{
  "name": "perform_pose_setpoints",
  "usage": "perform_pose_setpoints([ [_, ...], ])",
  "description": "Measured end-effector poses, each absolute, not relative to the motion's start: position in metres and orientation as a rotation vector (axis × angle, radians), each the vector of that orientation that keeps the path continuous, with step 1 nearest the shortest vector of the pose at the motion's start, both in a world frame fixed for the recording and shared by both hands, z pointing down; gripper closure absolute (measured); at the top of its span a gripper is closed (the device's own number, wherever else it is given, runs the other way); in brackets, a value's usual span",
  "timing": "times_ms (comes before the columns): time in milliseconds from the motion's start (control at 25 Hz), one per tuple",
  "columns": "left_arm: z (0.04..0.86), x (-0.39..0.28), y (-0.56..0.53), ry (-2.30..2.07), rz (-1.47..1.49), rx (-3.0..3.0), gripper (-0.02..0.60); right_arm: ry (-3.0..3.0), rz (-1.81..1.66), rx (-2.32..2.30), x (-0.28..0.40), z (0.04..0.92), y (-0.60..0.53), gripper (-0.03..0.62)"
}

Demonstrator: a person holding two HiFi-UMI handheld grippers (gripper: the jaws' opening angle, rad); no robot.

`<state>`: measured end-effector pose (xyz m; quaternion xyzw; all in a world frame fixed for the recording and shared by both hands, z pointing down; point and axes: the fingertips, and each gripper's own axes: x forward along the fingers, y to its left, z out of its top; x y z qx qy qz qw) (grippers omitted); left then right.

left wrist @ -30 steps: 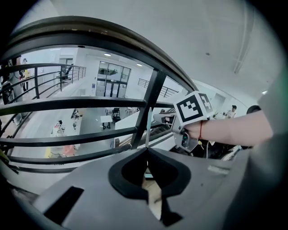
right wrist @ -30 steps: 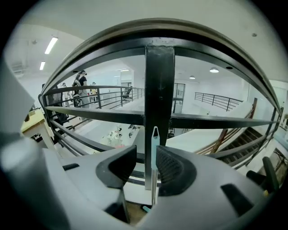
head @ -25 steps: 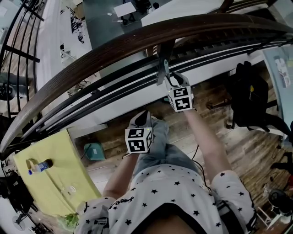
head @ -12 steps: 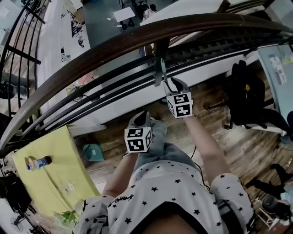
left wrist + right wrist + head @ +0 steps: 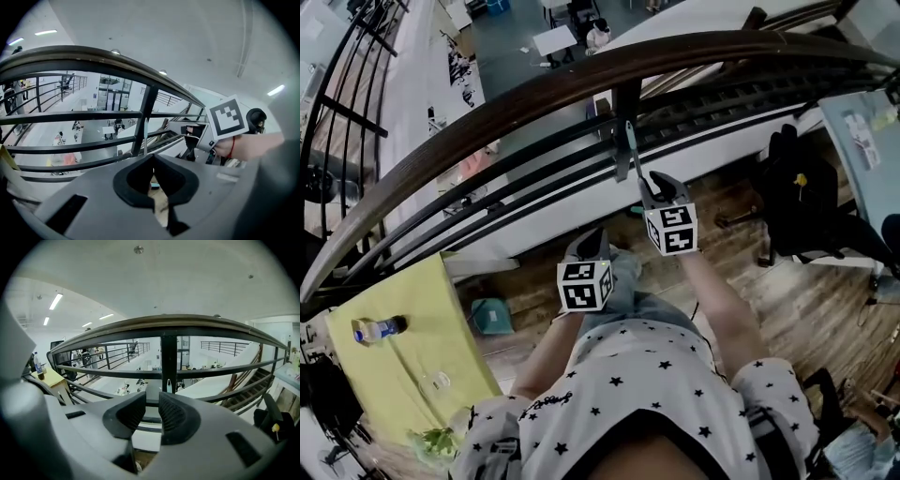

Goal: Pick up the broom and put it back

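Note:
A thin grey pole, which looks like the broom's handle point(image 5: 624, 150), stands against the black railing post point(image 5: 625, 98). Its top shows as a pale stick in the left gripper view point(image 5: 145, 136) and as a pale tip point(image 5: 169, 385) ahead of the right jaws. My right gripper point(image 5: 645, 180) is just right of the pole and below its top. Its jaws are closing, with a gap and nothing between them. My left gripper point(image 5: 595, 236) hangs lower and nearer my body, its pads together and empty. The broom's head is hidden.
A curved wooden handrail point(image 5: 581, 80) with black bars fences off a drop to a lower floor. A yellow table point(image 5: 422, 309) with a bottle point(image 5: 375, 329) stands at the left. A teal object point(image 5: 492, 314) lies on the wood floor. A black chair point(image 5: 802, 197) is at the right.
The right gripper's marker cube sits a little lower in the head view, still beside the pole. The head view has shifted and shows more of the lower floor. The left gripper has barely moved.

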<state>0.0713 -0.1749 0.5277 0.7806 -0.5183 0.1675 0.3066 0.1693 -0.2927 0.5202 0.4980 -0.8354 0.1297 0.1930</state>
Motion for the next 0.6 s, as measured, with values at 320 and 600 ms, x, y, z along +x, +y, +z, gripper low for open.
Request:
perform_pose_setpoints([
  [320, 0.519, 0.077, -0.158, -1.363, 0.434, 2.091, 0.571, -2.401, 0.377, 1.439, 0.17, 0.495, -0.258, 0.553],
  [600, 0.511, 0.083, -0.149, -1.358, 0.436, 2.124, 0.571, -2.432, 0.408, 1.48, 0.176, 0.474, -0.23, 0.585],
])
